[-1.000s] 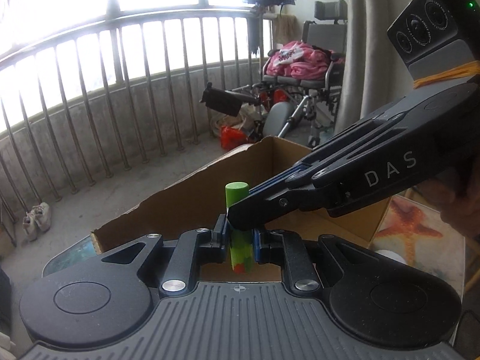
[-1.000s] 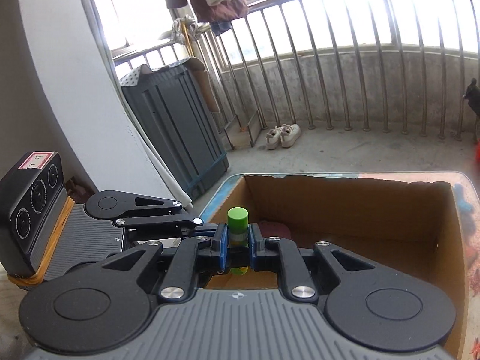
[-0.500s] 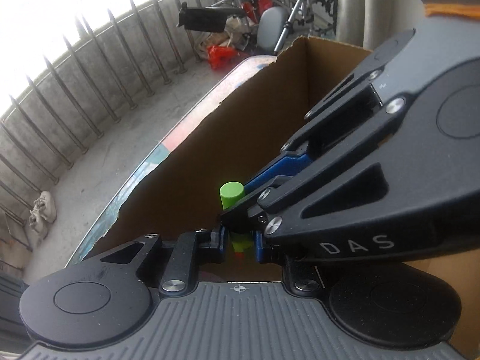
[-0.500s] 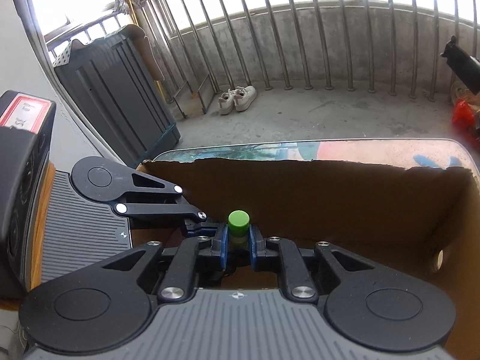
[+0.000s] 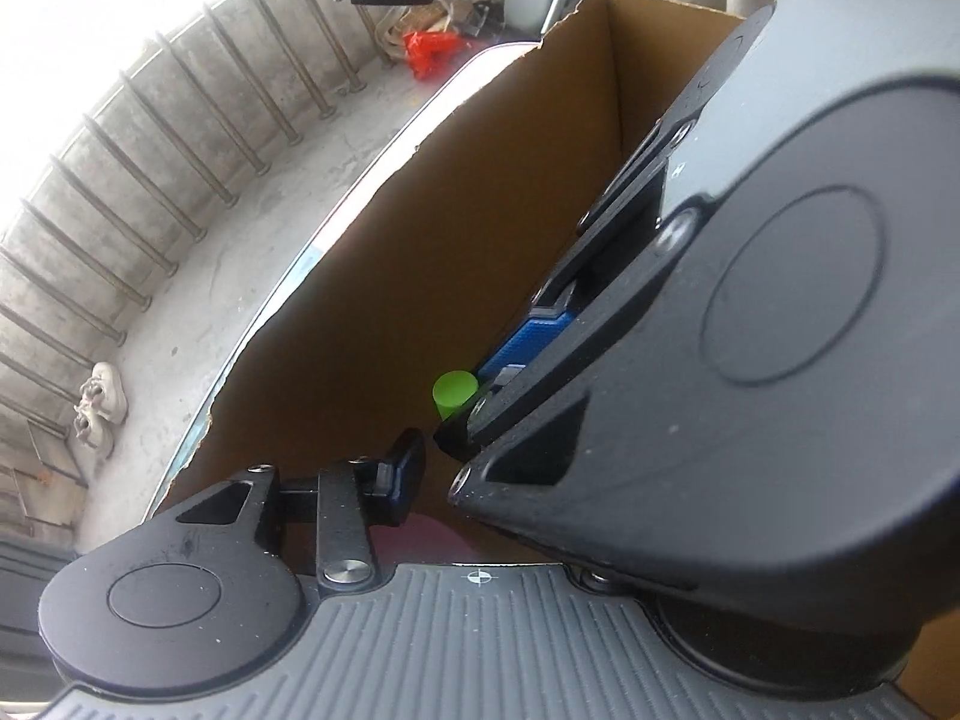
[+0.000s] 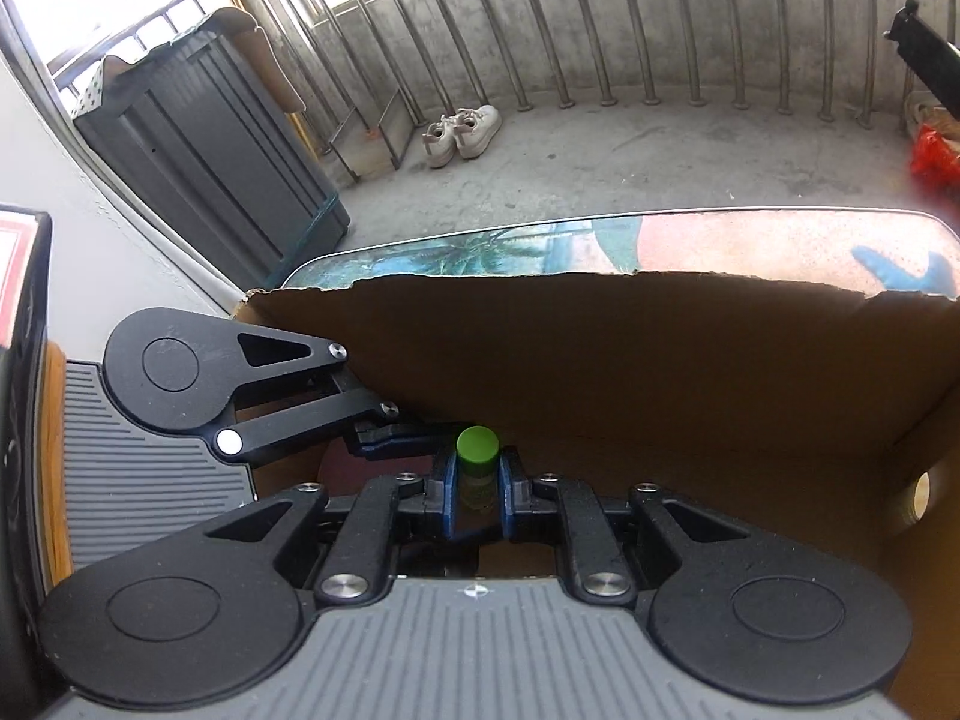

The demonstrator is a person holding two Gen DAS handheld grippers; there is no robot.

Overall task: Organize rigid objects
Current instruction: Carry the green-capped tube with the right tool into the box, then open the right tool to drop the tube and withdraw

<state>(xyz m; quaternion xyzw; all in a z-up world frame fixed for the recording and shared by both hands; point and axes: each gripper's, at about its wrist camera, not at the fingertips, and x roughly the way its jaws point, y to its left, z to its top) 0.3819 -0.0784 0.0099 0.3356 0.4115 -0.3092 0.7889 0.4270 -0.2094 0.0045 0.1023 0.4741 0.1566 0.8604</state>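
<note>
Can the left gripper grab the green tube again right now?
Probably yes. The left gripper has just been opening and stands open beside the green tube, with nothing between them. But the right gripper is clamped around the tube over the cardboard box.
</note>
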